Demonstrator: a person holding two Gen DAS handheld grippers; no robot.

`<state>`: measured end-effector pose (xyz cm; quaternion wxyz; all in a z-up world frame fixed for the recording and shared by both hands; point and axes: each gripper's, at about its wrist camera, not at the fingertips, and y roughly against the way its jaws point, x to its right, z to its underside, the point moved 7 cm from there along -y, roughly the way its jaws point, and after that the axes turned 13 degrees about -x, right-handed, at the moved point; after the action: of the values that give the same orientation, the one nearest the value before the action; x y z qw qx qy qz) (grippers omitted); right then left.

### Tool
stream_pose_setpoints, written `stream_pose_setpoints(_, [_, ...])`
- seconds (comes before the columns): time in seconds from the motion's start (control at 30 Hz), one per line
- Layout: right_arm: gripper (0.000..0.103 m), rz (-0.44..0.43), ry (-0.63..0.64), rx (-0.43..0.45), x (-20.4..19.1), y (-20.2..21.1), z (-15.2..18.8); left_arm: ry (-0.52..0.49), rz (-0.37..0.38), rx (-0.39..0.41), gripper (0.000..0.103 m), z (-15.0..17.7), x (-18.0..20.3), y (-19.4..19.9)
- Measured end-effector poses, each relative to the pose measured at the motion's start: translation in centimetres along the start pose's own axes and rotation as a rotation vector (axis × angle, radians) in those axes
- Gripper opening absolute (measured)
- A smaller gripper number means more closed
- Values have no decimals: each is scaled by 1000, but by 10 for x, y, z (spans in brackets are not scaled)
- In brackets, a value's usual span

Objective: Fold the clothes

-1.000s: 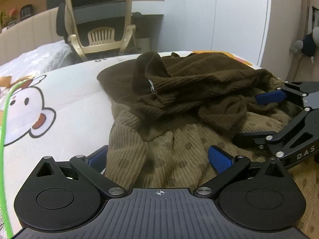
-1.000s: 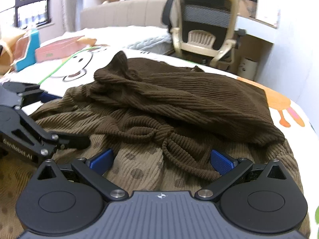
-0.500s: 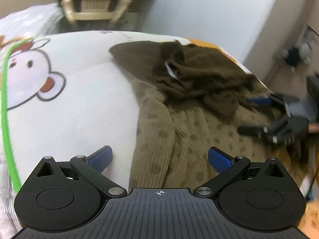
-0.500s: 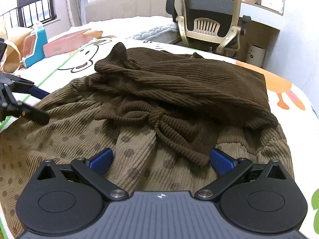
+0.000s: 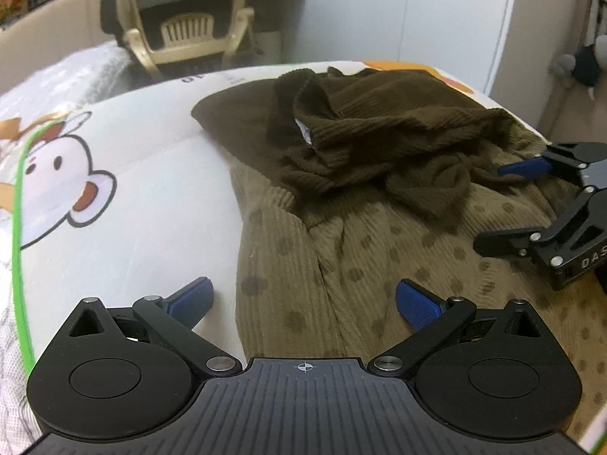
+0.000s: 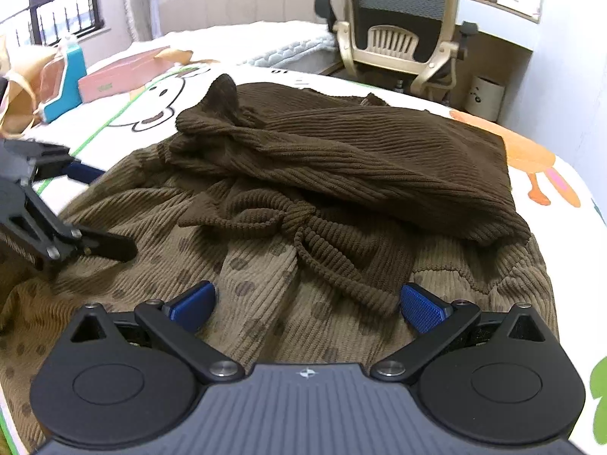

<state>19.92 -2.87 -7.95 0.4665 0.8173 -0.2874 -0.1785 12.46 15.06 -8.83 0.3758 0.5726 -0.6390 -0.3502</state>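
A crumpled dark brown ribbed sweater (image 6: 341, 159) lies on a tan polka-dotted corduroy garment (image 6: 258, 303), both on the cartoon-printed white bedspread (image 5: 132, 174). In the right wrist view, a beige mesh office chair (image 6: 398, 26) stands at twelve o'clock behind the bed; a pink flat box (image 6: 117, 77) lies at ten o'clock.

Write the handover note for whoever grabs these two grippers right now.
Left gripper: open, holding nothing, over the left edge of the dotted tan garment.
Right gripper: open, holding nothing, over the same garment near the dark brown drawstring.
Clothes: a dark brown corduroy piece lies crumpled on top of the tan one, both on the cartoon-print bed cover.
Done: no fold visible.
Left: separate, flatten and fold both.
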Motion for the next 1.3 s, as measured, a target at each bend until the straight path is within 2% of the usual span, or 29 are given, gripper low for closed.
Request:
stream_pose_setpoints(0.07, [103, -12, 18, -27, 1, -1, -3, 53, 59, 57, 103, -10, -16, 20])
stream_pose_setpoints(0.1, [103, -16, 29, -36, 1, -2, -5, 67, 56, 110, 103, -18, -25, 35])
stream_pose_setpoints(0.2, [103, -31, 63, -60, 0, -5, -10, 47, -20, 224, 103, -58, -36, 66])
stream_pose_setpoints(0.27, [103, -39, 75, -73, 0, -6, -12, 60, 12, 251, 103, -93, -30, 66])
stream_pose_setpoints(0.33, [103, -47, 73, -80, 1, -5, -12, 121, 111, 179, 103, -122, -20, 46])
stream_pose_setpoints(0.4, [103, -69, 28, -44, 8, 14, -10, 169, 228, 66, 103, -133, -6, 17])
stream_pose_setpoints(0.43, [103, -80, 4, -24, 11, 24, -9, 166, 230, 27, 103, -132, -1, 5])
stream_pose_setpoints(0.47, [103, -91, -20, -4, 15, 34, -8, 144, 179, 7, 103, -127, 1, -5])
stream_pose_setpoints(0.5, [103, -91, -37, 53, 22, 50, -10, 115, 108, -7, 103, -122, 3, -15])
stream_pose_setpoints(0.57, [103, -60, -68, 171, 41, 81, -18, 84, 33, -18, 103, -117, 1, -29])
stream_pose_setpoints(0.63, [103, -2, -114, 253, 63, 96, -31, 85, 39, -12, 100, -117, -1, -36])
stream_pose_setpoints(0.7, [103, 47, -177, 300, 86, 100, -44, 84, 45, -1, 81, -120, -2, -36])
stream_pose_setpoints(0.73, [103, 50, -212, 312, 95, 96, -50, 78, 38, 0, 59, -119, -2, -36])
stream_pose_setpoints(0.8, [103, 46, -235, 325, 103, 86, -58, 62, 21, 1, 56, -114, -1, -36])
stream_pose_setpoints(0.83, [101, 55, -235, 332, 105, 80, -61, 48, 12, 4, 52, -111, -1, -37])
stream_pose_setpoints(0.87, [96, 75, -232, 334, 106, 75, -65, 36, 6, 12, 38, -109, 0, -38])
stream_pose_setpoints(0.93, [86, 90, -222, 334, 107, 71, -71, 18, -3, 38, 19, -110, 1, -37])
stream_pose_setpoints(0.97, [79, 89, -217, 335, 108, 70, -75, 13, -7, 57, 17, -112, 1, -30])
stream_pose_setpoints(1.03, [74, 100, -199, 346, 111, 77, -85, -9, -30, 148, 16, -129, -5, -12])
stream_pose_setpoints(1.1, [74, 138, -178, 361, 111, 77, -94, -39, -86, 226, 16, -148, -12, -2])
stream_pose_setpoints(1.13, [74, 146, -166, 355, 110, 72, -98, -47, -107, 232, 16, -155, -17, -3])
stream_pose_setpoints(1.2, [72, 148, -156, 296, 109, 49, -99, -65, -144, 162, 20, -156, -24, -26])
stream_pose_setpoints(1.27, [64, 135, -179, 174, 112, 9, -91, -79, -173, 98, 39, -152, -30, -46])
stream_pose_setpoints(1.3, [62, 127, -193, 120, 114, -6, -85, -78, -178, 85, 44, -147, -33, -51])
